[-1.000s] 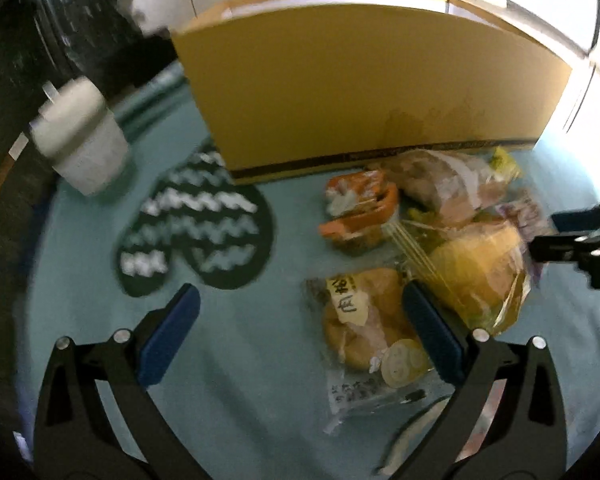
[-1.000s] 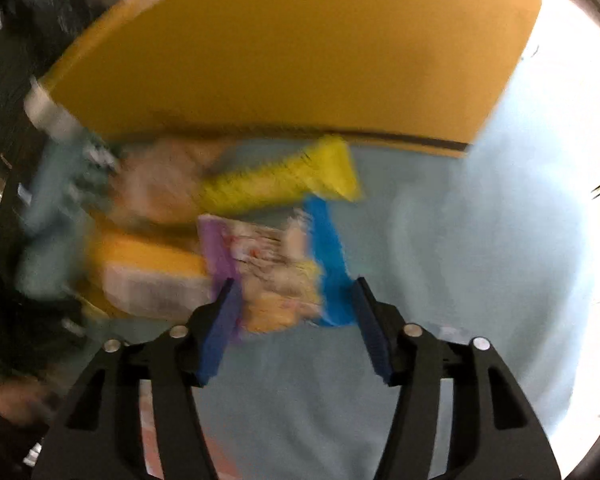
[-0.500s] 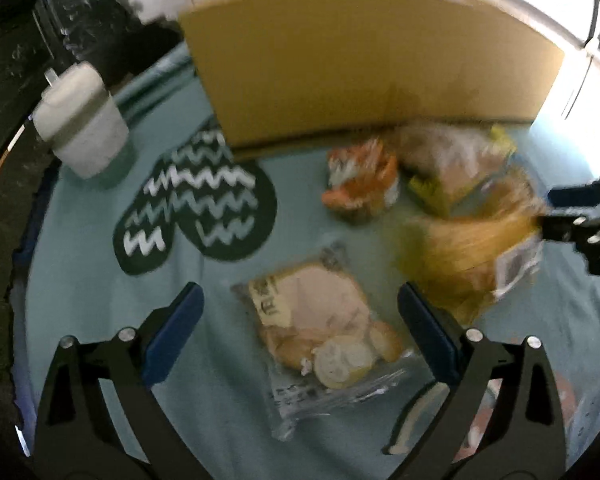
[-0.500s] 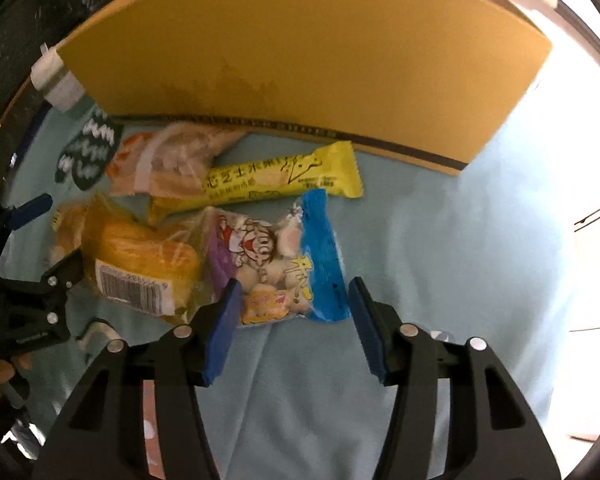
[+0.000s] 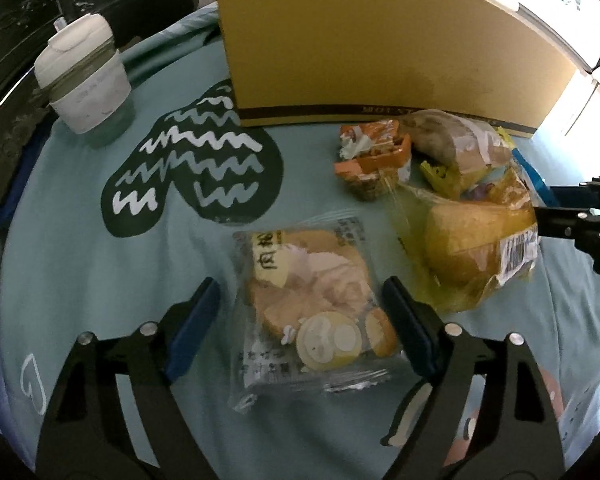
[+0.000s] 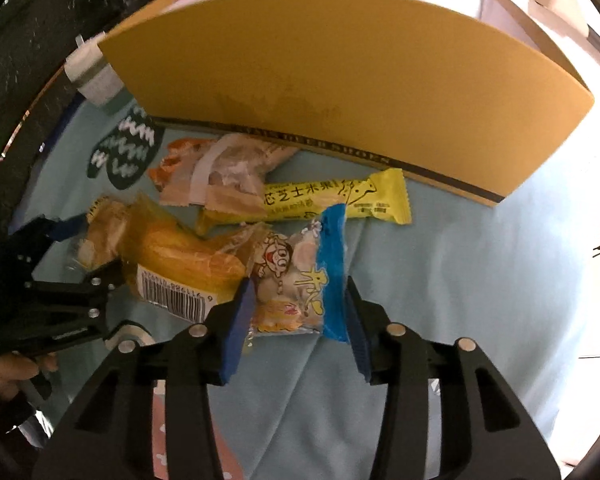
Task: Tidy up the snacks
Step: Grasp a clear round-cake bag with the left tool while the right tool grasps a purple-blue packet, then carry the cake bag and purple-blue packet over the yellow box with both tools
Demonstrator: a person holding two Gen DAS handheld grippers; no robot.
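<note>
The clear bread packet (image 5: 312, 312) carries a cream label with Chinese characters and a round cartoon sticker; it lies on the teal cloth (image 5: 100, 280) between the spread fingers of the left gripper (image 5: 304, 320), untouched. The yellow bar (image 6: 332, 202) bears Chinese print, and the yellow box (image 6: 340, 80) has a dark printed band. The right gripper (image 6: 296, 320) brackets the blue-edged cartoon packet (image 6: 300, 280), jaws open. A barcoded yellow bun bag (image 5: 476, 248) lies beside it.

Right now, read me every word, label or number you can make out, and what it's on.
"肉松": label on the clear bread packet.
"芝士米果", partly covered: yellow bar wrapper.
"...SHOES", the rest blurred: dark strip at the base of the yellow box.
Barcode digits on the yellow cake bag: too blurred.
Fine print elsewhere: too small.
</note>
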